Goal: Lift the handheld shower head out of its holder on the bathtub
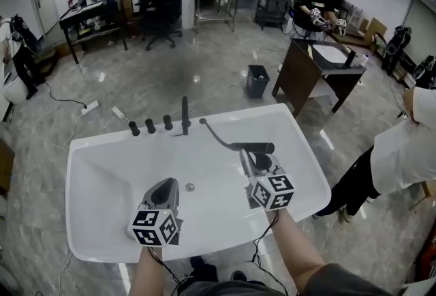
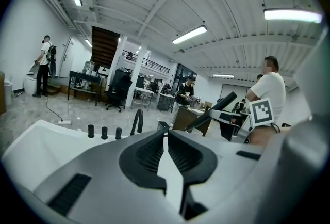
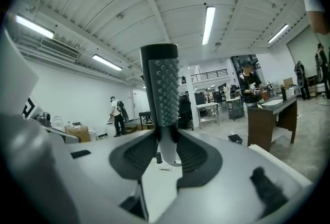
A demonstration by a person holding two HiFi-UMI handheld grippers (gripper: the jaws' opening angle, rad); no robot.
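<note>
The handheld shower head (image 1: 253, 148), a dark bar with a pale handle, hangs over the white bathtub (image 1: 95, 158), right of the middle. My right gripper (image 1: 257, 164) is shut on its handle. Its hose curves back to the tub deck (image 1: 203, 122) beside the black spout (image 1: 185, 117) and three black knobs (image 1: 150, 126). In the right gripper view the nubbed shower head (image 3: 162, 89) stands upright between the pads of my right gripper (image 3: 166, 141). My left gripper (image 1: 164, 194) hovers over the basin, left of the drain, shut and holding nothing. In the left gripper view my left gripper (image 2: 167, 132) points at the spout (image 2: 135, 121), with the shower head (image 2: 219, 107) off to the right.
A person in a white top (image 1: 402, 151) stands by the tub's right side. Beyond the tub are a dark desk (image 1: 320, 73), a small black bin (image 1: 257, 80), an office chair (image 1: 161, 8) and tables. Another person works at the far desk (image 1: 313, 5). Cables cross the floor at left.
</note>
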